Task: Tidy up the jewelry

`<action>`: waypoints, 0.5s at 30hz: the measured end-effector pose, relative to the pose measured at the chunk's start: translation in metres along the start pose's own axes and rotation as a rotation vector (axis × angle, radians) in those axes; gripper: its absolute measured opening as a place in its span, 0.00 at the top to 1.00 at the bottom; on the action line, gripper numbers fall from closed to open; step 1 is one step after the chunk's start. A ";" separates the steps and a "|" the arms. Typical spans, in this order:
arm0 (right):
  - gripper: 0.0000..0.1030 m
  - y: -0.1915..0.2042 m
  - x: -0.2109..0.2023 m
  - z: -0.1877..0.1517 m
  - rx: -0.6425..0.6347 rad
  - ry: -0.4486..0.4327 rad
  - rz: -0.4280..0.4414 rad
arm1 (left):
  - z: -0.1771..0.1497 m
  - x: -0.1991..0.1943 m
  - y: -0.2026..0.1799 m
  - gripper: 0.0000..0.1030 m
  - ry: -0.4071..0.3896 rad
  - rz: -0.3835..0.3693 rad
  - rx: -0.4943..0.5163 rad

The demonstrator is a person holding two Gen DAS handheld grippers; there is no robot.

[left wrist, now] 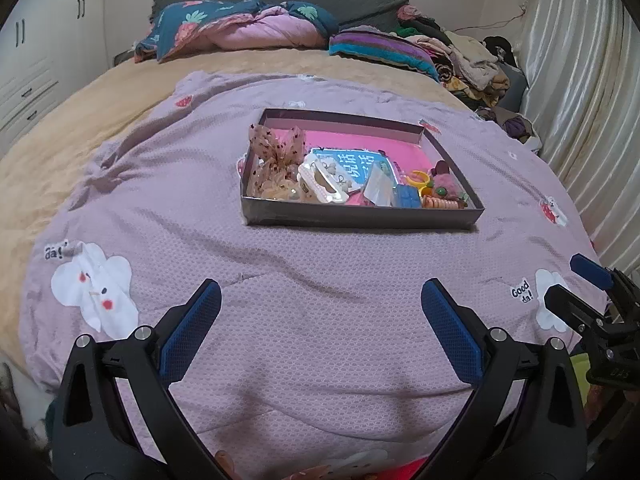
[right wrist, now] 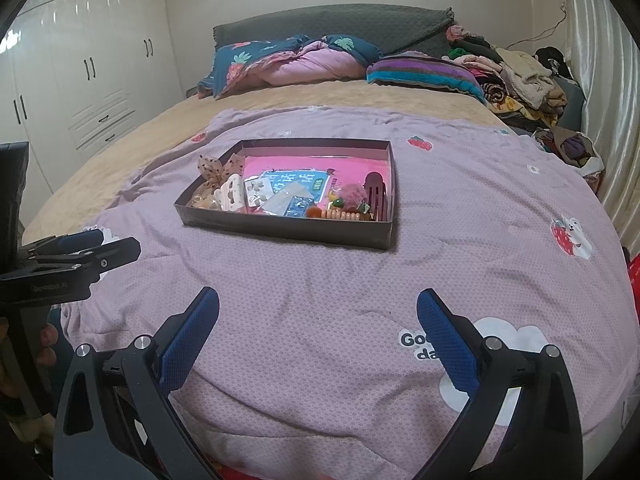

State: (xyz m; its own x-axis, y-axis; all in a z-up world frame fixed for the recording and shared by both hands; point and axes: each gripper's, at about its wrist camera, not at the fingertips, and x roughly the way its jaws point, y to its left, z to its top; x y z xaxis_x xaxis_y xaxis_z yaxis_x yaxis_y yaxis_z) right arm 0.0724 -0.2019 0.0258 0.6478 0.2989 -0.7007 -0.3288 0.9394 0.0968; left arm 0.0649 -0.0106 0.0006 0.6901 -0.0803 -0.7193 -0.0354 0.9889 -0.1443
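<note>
My left gripper fills the bottom of its frame, jaws spread wide and holding nothing, hovering over the lilac quilt. My right gripper sits the same way, wide apart and empty. Beyond them, at mid-frame, the shallow dark box rests on the quilt with hair clips, bows and beads piled along its near edge. Pillows lie along the top.
</note>
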 end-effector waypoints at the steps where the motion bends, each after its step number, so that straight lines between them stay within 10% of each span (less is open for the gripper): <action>1: 0.04 -0.001 0.000 0.000 -0.001 0.002 -0.001 | 0.000 0.001 -0.001 0.09 0.002 -0.002 -0.002; 15: 0.04 -0.008 0.019 0.003 0.014 0.029 -0.025 | 0.005 0.013 0.016 0.09 -0.001 -0.019 -0.079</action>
State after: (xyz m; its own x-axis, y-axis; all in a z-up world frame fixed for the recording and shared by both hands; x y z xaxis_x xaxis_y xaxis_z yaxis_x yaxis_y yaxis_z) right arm 0.0895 -0.2036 0.0134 0.6357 0.2705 -0.7230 -0.3026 0.9490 0.0890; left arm 0.0775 0.0051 -0.0076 0.6922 -0.0983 -0.7150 -0.0798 0.9742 -0.2111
